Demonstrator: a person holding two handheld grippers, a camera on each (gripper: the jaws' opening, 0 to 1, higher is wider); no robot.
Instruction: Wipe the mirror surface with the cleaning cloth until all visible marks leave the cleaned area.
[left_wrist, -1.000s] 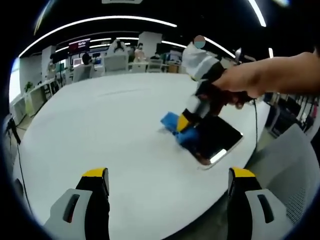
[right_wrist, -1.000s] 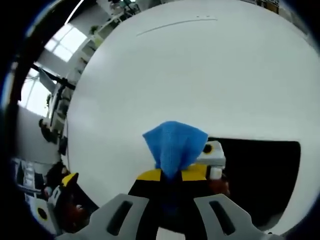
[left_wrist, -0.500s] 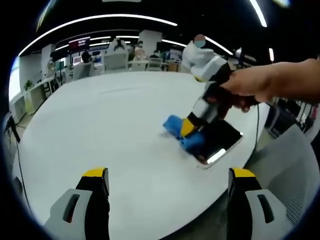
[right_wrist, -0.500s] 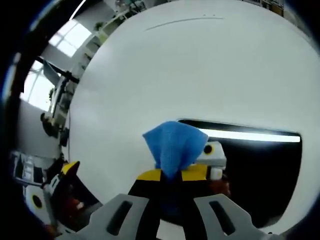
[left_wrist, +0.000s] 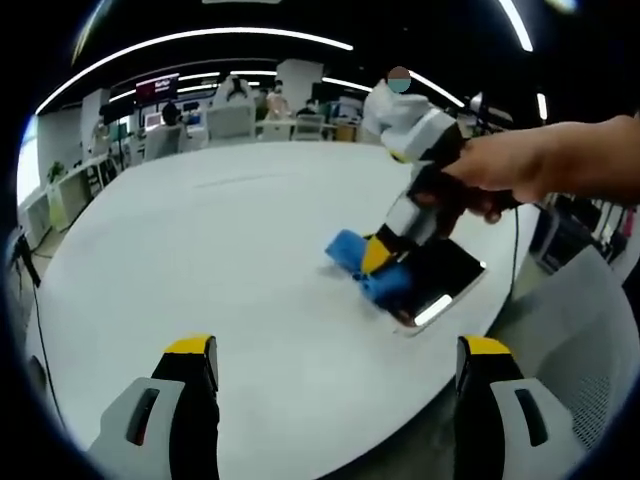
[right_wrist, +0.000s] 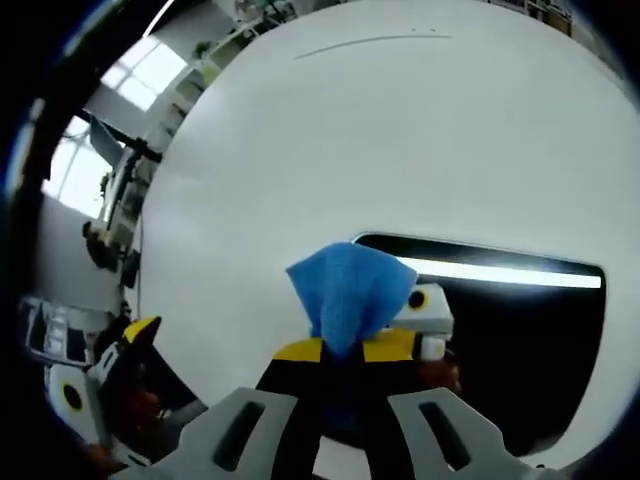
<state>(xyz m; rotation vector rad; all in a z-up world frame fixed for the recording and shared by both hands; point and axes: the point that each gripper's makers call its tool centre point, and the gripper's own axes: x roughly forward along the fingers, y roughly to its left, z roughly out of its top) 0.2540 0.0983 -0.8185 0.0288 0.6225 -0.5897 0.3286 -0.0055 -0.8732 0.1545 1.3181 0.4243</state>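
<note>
Cloth on the mirror, mid-wipe

Right gripper (right_wrist: 345, 350) clamped on blue cloth (right_wrist: 350, 290), mirror (right_wrist: 510, 320) just beyond its tips; left gripper (left_wrist: 335, 355) jaws wide apart.

Ahead of the right jaws, the blue cloth (right_wrist: 350, 290) covers the mirror's (right_wrist: 520, 330) near corner; any marks on its dark glass can't be made out.

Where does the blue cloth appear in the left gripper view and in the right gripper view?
Left gripper view: blue cloth right of centre, at the mirror's near-left edge, under the right gripper.
Right gripper view: cloth low centre, pinched between the jaws.
Shared landmark: the dark mirror on the white table.
</note>
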